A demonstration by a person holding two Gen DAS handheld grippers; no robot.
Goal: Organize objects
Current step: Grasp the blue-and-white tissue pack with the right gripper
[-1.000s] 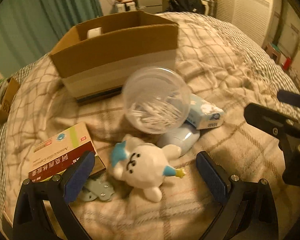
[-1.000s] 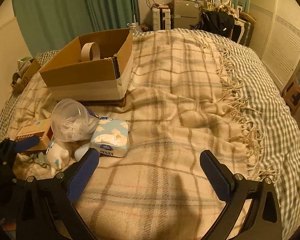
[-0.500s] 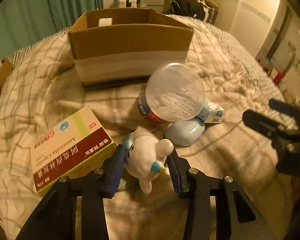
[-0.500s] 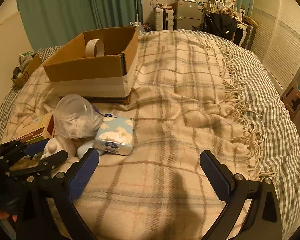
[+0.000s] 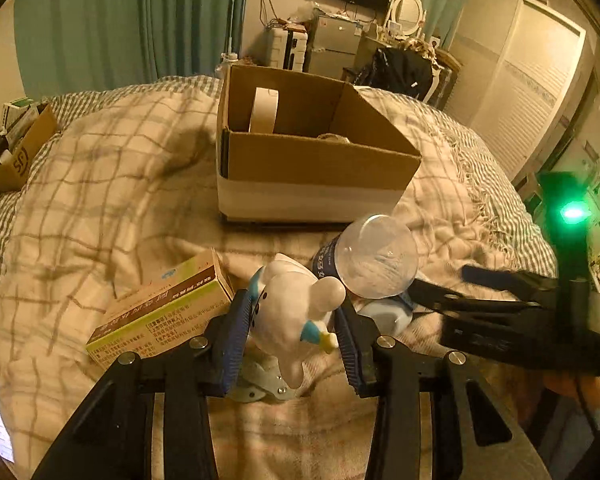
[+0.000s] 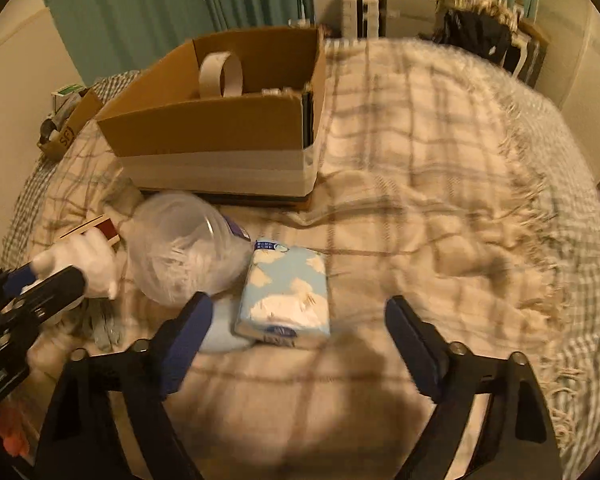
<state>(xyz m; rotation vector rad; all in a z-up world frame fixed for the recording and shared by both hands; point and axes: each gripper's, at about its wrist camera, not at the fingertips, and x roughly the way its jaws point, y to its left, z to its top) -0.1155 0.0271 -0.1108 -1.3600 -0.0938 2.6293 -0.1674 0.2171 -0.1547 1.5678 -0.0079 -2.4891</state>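
Now the left tool [image 5: 290, 330] pinches the white bear toy [image 5: 292, 312]; lift gently toward the brown cardboard box [image 5: 312, 160] at twelve o'clock while the right tool [image 6: 296, 332] closes, empty.

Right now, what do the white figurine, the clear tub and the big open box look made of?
White figurine: hard glossy plastic or vinyl, judging by the smooth sheen. Clear tub: thin transparent plastic; cotton swabs show through. Big open box: matte brown corrugated cardboard, a white band round its base, possibly tape.
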